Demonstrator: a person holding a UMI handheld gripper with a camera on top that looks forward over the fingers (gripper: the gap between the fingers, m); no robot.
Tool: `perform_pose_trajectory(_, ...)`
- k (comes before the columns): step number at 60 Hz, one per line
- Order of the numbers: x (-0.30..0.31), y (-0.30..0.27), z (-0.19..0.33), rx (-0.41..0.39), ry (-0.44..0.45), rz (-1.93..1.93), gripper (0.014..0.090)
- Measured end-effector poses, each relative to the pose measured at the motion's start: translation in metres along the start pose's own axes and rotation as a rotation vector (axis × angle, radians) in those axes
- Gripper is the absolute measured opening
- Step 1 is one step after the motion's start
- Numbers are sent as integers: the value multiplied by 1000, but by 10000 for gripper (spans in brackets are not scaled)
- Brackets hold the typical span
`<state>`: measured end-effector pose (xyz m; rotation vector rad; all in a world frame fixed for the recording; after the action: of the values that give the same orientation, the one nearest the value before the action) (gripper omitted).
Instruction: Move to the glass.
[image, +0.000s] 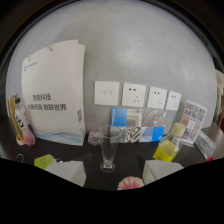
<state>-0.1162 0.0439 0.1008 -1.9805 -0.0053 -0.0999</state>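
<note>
Your tongs (111, 176) are spread open and empty; the tall clear footed glass (108, 147) stands upright straight ahead, between their tips.

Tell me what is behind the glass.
Behind the glass a blue and white card leans on the wall, under four white wall sockets. The glass covers part of the card's lower left. The gripper is open, glass just ahead of its fingers.

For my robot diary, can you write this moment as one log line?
step: approach | target: glass upright, untouched | tongs: open, glass just ahead
</note>
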Motion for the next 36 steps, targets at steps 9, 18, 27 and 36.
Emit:
perform_pose_trajectory(9, -3, 5, 19, -22, -12, 1, 859)
perform_pose_trajectory(18, -3, 8, 24, -31, -14, 3, 856)
perform_pose_trajectory(27, -1, 8, 25, -32, -8, 3, 855)
perform_pose_trajectory(36, -1, 7, 25, -27, -6, 4, 857)
